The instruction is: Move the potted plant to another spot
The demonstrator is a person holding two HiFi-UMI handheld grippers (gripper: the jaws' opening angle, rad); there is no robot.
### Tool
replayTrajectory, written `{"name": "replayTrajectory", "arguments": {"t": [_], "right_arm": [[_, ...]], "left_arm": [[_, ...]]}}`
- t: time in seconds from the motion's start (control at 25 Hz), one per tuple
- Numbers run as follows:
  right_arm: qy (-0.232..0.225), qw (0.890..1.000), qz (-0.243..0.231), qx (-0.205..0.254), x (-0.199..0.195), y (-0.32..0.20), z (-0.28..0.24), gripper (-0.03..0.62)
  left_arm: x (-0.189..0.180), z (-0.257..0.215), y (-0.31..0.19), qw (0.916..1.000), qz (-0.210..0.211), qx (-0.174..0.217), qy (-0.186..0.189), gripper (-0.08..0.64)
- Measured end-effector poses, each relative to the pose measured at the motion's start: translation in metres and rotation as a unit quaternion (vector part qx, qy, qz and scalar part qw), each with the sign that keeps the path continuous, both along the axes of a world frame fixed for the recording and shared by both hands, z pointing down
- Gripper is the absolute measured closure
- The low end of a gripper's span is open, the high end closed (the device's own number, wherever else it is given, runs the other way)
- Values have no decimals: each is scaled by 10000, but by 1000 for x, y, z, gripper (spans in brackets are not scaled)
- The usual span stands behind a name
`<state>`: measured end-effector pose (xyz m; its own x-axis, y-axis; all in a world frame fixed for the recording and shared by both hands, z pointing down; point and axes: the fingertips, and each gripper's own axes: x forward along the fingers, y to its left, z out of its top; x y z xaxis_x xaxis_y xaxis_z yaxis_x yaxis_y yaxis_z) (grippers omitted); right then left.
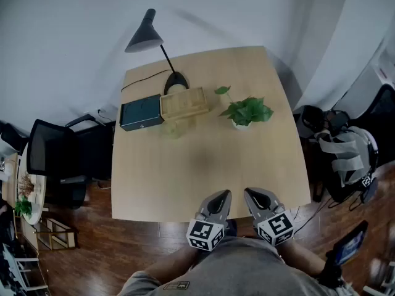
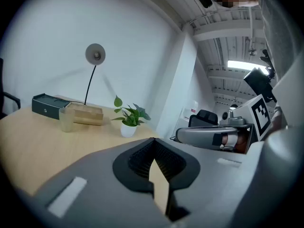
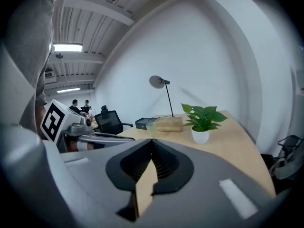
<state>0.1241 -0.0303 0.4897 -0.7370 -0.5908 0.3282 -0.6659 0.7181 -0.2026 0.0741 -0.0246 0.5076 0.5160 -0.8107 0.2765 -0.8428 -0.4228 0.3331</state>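
Observation:
A small potted plant with green leaves in a white pot stands toward the far right of the wooden table. It also shows in the left gripper view as the plant and in the right gripper view as the plant. My left gripper and right gripper hover side by side over the table's near edge, well short of the plant. Both are shut with nothing between their jaws. The left gripper and the right gripper each show their tips meeting.
A desk lamp, a dark box, a wooden tray and a translucent cup sit at the table's far left. A black chair stands left of the table, bags on the right.

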Motion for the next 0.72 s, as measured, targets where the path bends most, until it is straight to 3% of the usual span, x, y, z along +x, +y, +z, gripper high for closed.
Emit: {"name": "replayTrajectory", "arguments": {"t": [0.4, 0.72], "right_arm": [[99, 9994, 319, -26, -9, -61, 10, 586], [59, 9997, 209, -69, 3, -98, 14, 586]], "left_arm": [[-14, 6, -57, 9996, 279, -71, 6, 555], [-5, 10, -91, 9998, 129, -102, -136, 555]]}}
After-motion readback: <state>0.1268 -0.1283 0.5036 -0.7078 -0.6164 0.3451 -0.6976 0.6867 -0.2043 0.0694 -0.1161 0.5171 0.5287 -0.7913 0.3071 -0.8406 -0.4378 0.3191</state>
